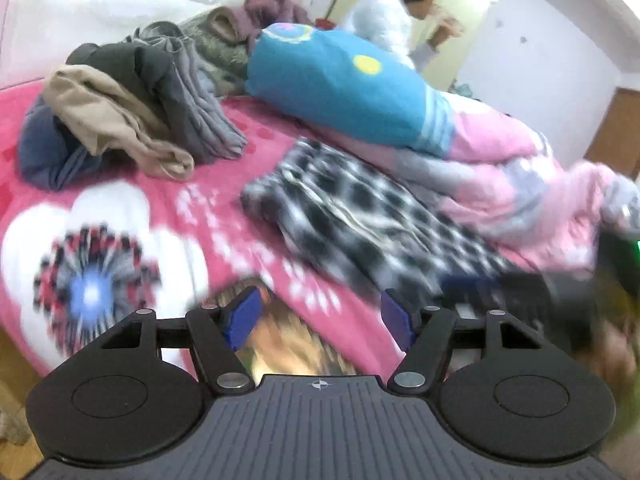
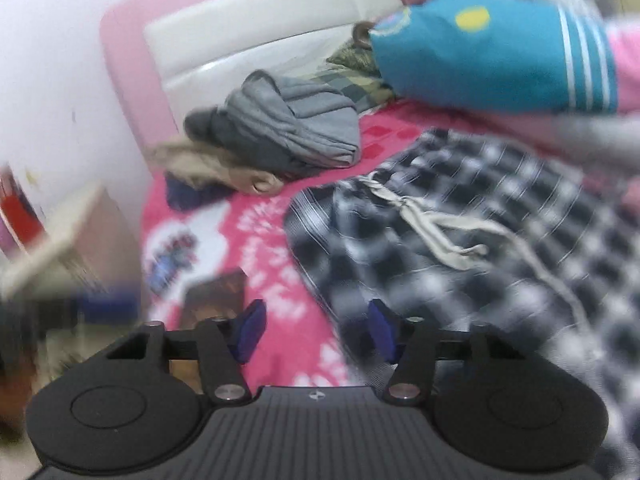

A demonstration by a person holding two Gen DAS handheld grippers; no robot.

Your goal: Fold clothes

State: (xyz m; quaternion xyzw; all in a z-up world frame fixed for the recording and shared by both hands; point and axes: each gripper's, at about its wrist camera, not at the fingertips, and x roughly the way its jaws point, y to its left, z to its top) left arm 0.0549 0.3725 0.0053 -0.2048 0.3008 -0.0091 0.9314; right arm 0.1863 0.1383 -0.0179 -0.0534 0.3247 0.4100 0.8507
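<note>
Our right gripper (image 2: 316, 330), released and empty, hangs nearest the checked trousers (image 2: 460, 240), whose length runs away rightward.

1. The bed (image 1: 256, 148) carries everything; its pink cover bears a large white flower print.
2. A black-and-white checked garment (image 1: 360, 216) lies spread flat near the bed's near edge.
3. Behind the checked garment rests a blue pillow (image 1: 340, 84) on a rumpled pink quilt (image 1: 520, 184).
4. Left of the checked garment, well apart, sits a heap of grey, tan and navy clothes (image 1: 132, 108).
</note>
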